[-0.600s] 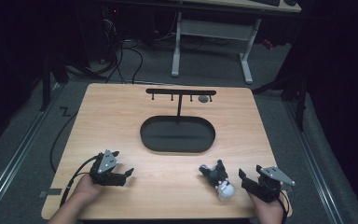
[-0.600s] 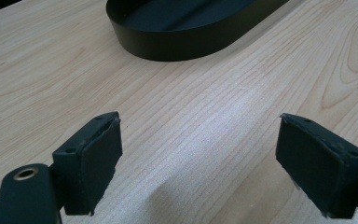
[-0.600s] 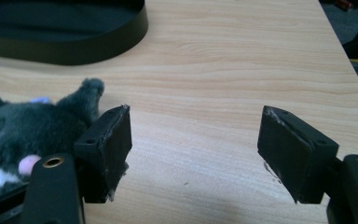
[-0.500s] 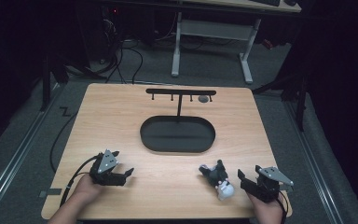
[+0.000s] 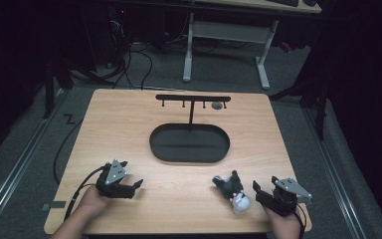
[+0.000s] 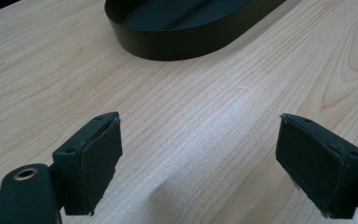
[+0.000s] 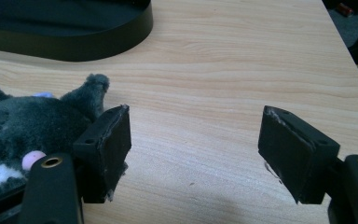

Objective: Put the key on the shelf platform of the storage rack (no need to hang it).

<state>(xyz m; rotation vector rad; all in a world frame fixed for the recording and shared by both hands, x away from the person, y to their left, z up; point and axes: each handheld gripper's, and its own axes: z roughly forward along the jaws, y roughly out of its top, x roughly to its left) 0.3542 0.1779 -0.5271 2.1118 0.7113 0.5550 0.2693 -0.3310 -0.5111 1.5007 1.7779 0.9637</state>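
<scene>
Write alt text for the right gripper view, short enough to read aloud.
The right gripper hangs open over a wooden table, nothing between its jaws. A grey plush toy lies beside its left jaw, and a black oval tray sits farther back.

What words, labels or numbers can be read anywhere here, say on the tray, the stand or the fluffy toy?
None: no readable text on the black tray, the hook stand, the grey plush toy or the wooden table.
</scene>
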